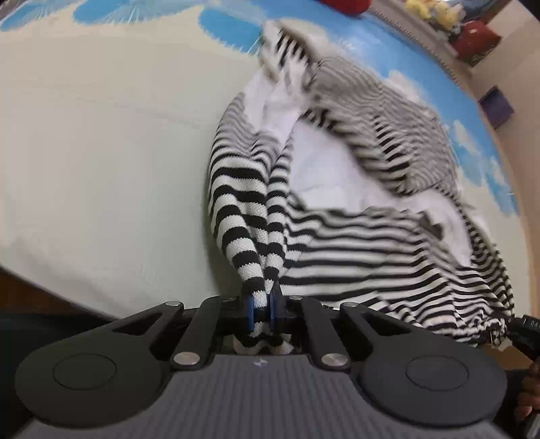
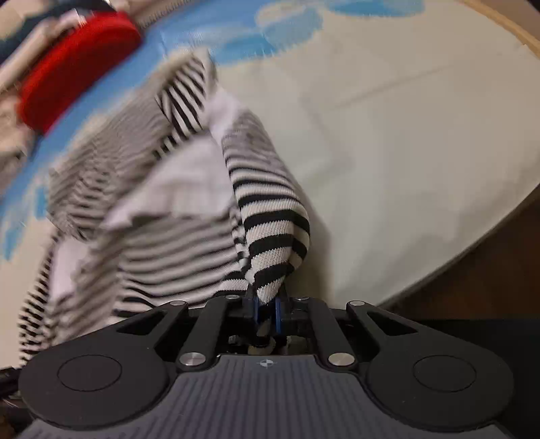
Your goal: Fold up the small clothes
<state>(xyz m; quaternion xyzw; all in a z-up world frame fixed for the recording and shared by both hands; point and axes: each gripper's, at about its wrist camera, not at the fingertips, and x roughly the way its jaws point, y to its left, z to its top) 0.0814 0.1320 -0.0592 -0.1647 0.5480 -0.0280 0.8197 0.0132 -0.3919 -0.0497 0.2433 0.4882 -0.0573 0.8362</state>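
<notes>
A small black-and-white striped knit garment (image 1: 354, 202) with a white inner side lies crumpled on a cream bedsheet (image 1: 101, 152) with blue flower prints. My left gripper (image 1: 261, 304) is shut on a bunched striped edge of it. My right gripper (image 2: 266, 305) is shut on another striped edge of the same garment (image 2: 175, 209), and the cloth hangs stretched between both. The garment looks blurred with motion in both views. The right gripper's tip also shows at the right edge of the left wrist view (image 1: 524, 332).
A red cushion (image 2: 74, 64) lies at the far side of the bed. Yellow and red toys (image 1: 449, 17) and a dark blue box (image 1: 497, 106) stand beyond the bed. The bed's near edge (image 2: 455, 250) drops to a dark wooden floor.
</notes>
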